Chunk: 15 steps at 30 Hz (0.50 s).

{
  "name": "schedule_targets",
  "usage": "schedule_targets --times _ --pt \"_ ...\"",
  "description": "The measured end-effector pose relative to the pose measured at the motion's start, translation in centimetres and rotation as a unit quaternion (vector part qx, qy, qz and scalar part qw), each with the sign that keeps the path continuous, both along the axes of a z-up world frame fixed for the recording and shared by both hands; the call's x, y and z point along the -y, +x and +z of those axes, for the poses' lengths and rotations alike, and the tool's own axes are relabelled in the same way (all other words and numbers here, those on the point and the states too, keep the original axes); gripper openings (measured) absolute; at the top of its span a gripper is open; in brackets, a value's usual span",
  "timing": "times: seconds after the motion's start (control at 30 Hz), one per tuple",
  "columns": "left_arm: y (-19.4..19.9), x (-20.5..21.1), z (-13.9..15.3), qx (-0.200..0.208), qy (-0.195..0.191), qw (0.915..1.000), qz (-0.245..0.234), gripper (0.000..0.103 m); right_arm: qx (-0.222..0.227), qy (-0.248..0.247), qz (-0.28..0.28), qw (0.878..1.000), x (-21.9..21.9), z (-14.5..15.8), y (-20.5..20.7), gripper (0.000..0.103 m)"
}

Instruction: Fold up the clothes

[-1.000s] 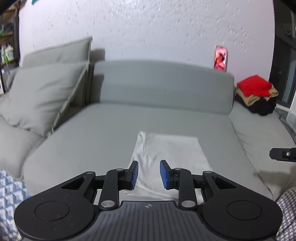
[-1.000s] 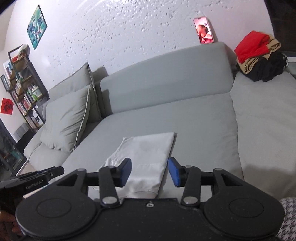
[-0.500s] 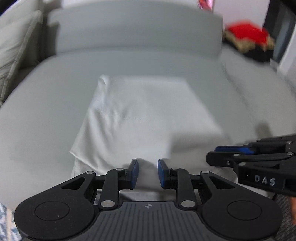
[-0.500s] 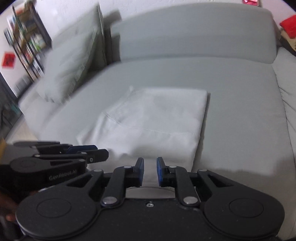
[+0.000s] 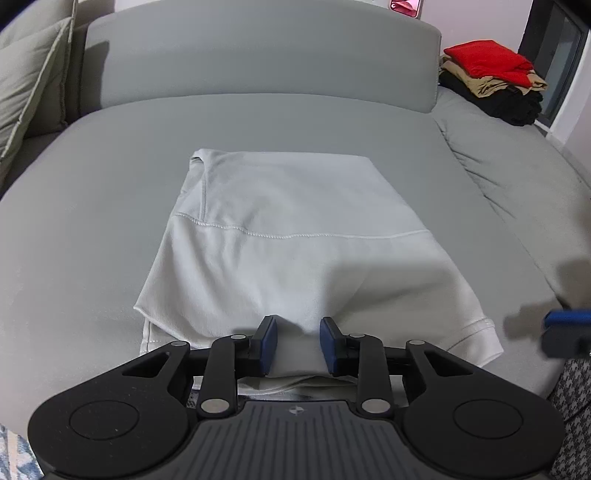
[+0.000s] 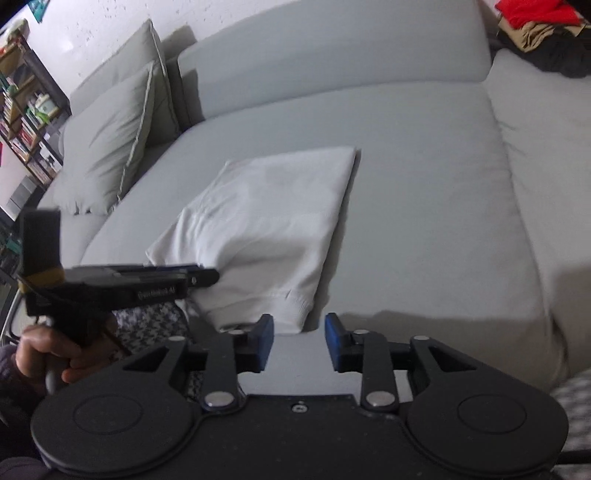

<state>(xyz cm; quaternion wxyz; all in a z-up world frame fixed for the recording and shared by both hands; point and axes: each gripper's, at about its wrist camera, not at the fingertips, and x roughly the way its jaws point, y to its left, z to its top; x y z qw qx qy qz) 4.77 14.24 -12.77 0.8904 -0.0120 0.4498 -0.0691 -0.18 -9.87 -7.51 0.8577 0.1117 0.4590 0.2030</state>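
Note:
A white folded garment (image 5: 295, 236) lies flat on the grey sofa seat (image 5: 92, 221). It also shows in the right wrist view (image 6: 269, 221). My left gripper (image 5: 297, 343) is open and empty, its blue pads straddling the near hem of the garment. My right gripper (image 6: 299, 341) is open and empty, just off the garment's near right corner, above the seat's front edge. The left gripper also shows from the side in the right wrist view (image 6: 207, 275), at the garment's near left edge. A blurred blue fingertip (image 5: 565, 319) of the right gripper shows at the right edge of the left wrist view.
A stack of folded clothes with a red one on top (image 5: 487, 62) sits at the sofa's far right. Grey cushions (image 6: 110, 136) lean at the left. A shelf with books (image 6: 26, 110) stands beyond them. A phone (image 5: 406, 5) rests on the backrest.
Both grippers dropped from a high view down to the garment's near edge. Their jaws narrowed half a second ago and are wider open now. The right gripper shifted right, off the garment's corner.

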Motion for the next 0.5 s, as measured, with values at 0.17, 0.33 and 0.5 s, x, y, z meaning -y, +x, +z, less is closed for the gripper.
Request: schedule_targets --times 0.17,0.33,0.5 --pt "-0.6 1.3 0.4 -0.012 0.032 0.9986 0.041 0.033 0.021 0.053 0.025 0.998 1.3 1.5 0.8 0.048" --pt "-3.7 3.8 2.0 -0.037 0.078 0.9944 0.061 0.033 0.031 0.073 0.054 0.995 3.5 2.8 0.0 0.049" --pt "-6.3 4.1 4.3 -0.029 0.089 0.9915 0.090 0.033 0.025 0.088 0.063 0.994 6.5 3.3 -0.4 0.051"
